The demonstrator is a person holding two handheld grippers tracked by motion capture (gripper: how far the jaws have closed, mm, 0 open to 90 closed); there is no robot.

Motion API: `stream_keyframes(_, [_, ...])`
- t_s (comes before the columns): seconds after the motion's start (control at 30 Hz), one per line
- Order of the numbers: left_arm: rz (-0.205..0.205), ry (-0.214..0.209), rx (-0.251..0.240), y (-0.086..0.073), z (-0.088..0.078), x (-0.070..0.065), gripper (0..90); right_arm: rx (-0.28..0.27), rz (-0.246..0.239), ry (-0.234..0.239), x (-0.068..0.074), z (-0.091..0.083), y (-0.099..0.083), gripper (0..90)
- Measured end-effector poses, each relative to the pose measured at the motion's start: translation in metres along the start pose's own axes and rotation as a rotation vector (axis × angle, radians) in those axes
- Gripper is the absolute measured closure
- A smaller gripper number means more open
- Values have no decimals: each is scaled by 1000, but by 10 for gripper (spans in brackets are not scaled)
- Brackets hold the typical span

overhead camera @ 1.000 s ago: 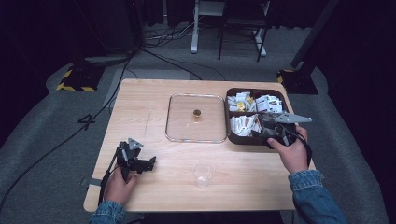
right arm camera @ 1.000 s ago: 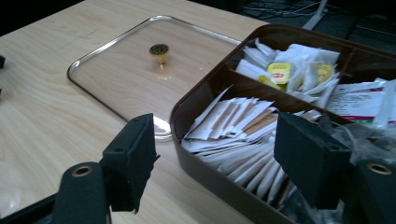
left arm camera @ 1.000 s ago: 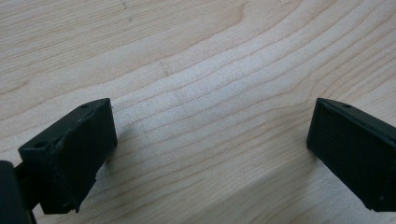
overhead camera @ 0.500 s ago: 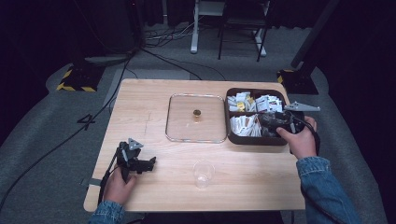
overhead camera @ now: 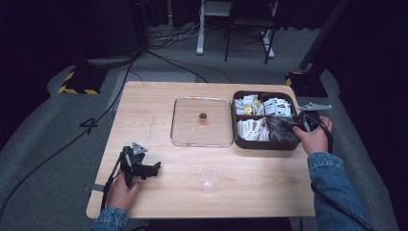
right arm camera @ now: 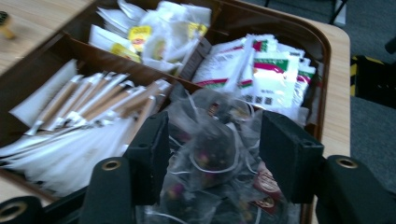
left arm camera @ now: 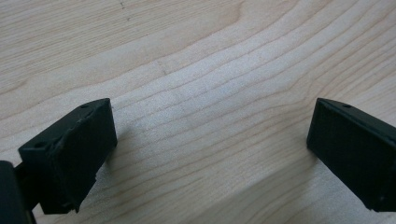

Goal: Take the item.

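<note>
My right gripper point(right arm camera: 212, 154) sits over the near right compartment of the dark divided box point(overhead camera: 263, 143), whose right rim and the table edge lie just to my right; bare table opens past the divider to my left. The mesh tea bags point(right arm camera: 212, 140) fill that compartment, directly between and below my right jaws. Those jaws have just been closing with one bag in the gap, but I cannot tell whether the pads press on it yet. Stick packets point(right arm camera: 88, 107) lie left of the jaws, printed sachets point(right arm camera: 264, 70) beyond them. My right hand point(overhead camera: 312, 139) reaches in from the box's right side, the gripper pointing leftward and down.

My left gripper point(left arm camera: 210, 154) rests low on bare wood, jaws spread wide with nothing between them; open table lies all around it, the clear cup point(overhead camera: 210, 179) well off to its right.
</note>
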State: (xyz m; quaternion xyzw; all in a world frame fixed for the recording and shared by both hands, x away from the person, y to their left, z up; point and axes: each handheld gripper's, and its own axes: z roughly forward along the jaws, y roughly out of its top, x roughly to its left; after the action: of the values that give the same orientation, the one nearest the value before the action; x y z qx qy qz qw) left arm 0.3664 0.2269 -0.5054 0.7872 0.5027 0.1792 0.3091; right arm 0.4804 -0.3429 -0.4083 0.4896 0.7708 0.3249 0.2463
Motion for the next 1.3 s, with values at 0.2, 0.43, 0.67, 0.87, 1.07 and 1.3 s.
stream_keyframes(0.2, [0,0,0,0,0,0,18,18,12,17,-6,12,-8,496])
stream_keyframes(0.43, [0,0,0,0,0,0,18,29,2,7,-7,22,-14,556])
stream_keyframes(0.67, [0,0,0,0,0,0,18,-11,-12,21,-6,21,-16,768])
stream_keyframes(0.87, [0,0,0,0,0,0,18,-4,-8,39,-4,20,-17,900])
stream_keyframes(1.07, [0,0,0,0,0,0,19,-29,0,45,-4,15,-16,900])
stream_keyframes(1.3, [0,0,0,0,0,0,19,-89,3,73,-1,0,-10,900])
